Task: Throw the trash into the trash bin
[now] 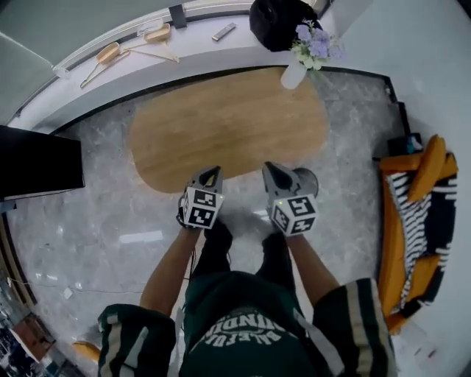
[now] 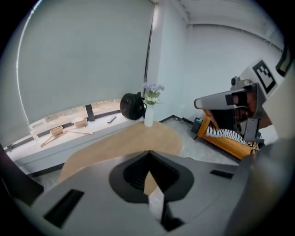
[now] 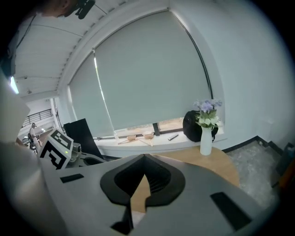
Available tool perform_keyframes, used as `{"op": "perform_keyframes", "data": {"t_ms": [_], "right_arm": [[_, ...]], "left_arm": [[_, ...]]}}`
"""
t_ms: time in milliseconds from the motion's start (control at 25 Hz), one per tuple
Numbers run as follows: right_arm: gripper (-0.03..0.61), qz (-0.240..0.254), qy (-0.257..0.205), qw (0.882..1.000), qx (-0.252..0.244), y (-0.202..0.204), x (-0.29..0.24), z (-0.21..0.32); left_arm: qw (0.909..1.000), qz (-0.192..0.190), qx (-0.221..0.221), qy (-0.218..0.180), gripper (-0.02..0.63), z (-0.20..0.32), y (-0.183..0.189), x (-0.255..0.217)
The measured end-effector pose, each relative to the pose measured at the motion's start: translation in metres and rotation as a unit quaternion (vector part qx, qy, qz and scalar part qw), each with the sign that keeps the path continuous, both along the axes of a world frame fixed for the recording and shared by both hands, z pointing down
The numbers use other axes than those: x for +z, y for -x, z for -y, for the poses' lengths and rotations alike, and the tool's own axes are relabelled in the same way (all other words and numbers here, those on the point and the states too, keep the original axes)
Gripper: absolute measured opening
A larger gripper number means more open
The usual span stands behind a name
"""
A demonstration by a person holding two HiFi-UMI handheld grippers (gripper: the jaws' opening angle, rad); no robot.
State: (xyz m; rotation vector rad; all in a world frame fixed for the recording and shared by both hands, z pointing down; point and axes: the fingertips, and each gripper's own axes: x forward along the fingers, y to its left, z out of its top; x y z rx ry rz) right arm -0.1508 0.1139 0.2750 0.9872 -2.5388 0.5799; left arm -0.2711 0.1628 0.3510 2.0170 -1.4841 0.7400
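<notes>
My left gripper and right gripper are held side by side in front of the person, over the near edge of an oval wooden table. In the left gripper view the jaws of the left gripper meet, with nothing between them. In the right gripper view the right gripper is also shut and empty. A grey round container shows on the floor, partly hidden behind the right gripper. I see no trash in any view.
A white vase of flowers stands at the table's far right edge. On the window ledge lie a black bag, wooden hangers and a small remote. An orange sofa with a striped cushion is at the right, and a black chair at the left.
</notes>
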Motion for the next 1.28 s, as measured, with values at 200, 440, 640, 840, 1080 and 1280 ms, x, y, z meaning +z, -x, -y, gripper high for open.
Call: {"op": "perform_keyframes", "data": {"t_ms": [200, 440, 640, 840, 1080, 1280], "right_arm": [[0.0, 0.01, -0.056, 0.998, -0.018, 0.04, -0.082, -0.004], [0.0, 0.044, -0.096, 0.993, -0.045, 0.074, -0.154, 0.001], [0.0, 0.045, -0.112, 0.991, -0.063, 0.076, -0.182, 0.001], [0.0, 0.051, -0.13, 0.988, -0.071, 0.073, -0.202, 0.01], [0.0, 0.051, -0.161, 0.981, -0.091, 0.075, -0.218, 0.008], [0.0, 0.056, -0.165, 0.98, -0.094, 0.074, -0.212, -0.003]], "left_arm": [[0.999, -0.001, -0.017, -0.042, 0.002, -0.011, 0.044, -0.09], [0.9926, 0.004, -0.059, -0.106, 0.002, -0.009, 0.08, -0.179], [0.9848, 0.002, -0.095, -0.145, 0.002, -0.016, 0.086, -0.224], [0.9816, 0.007, -0.111, -0.155, 0.002, -0.015, 0.092, -0.243], [0.9779, 0.009, -0.113, -0.176, 0.002, -0.007, 0.092, -0.258], [0.9797, 0.008, -0.113, -0.166, 0.002, -0.017, 0.093, -0.253]]}}
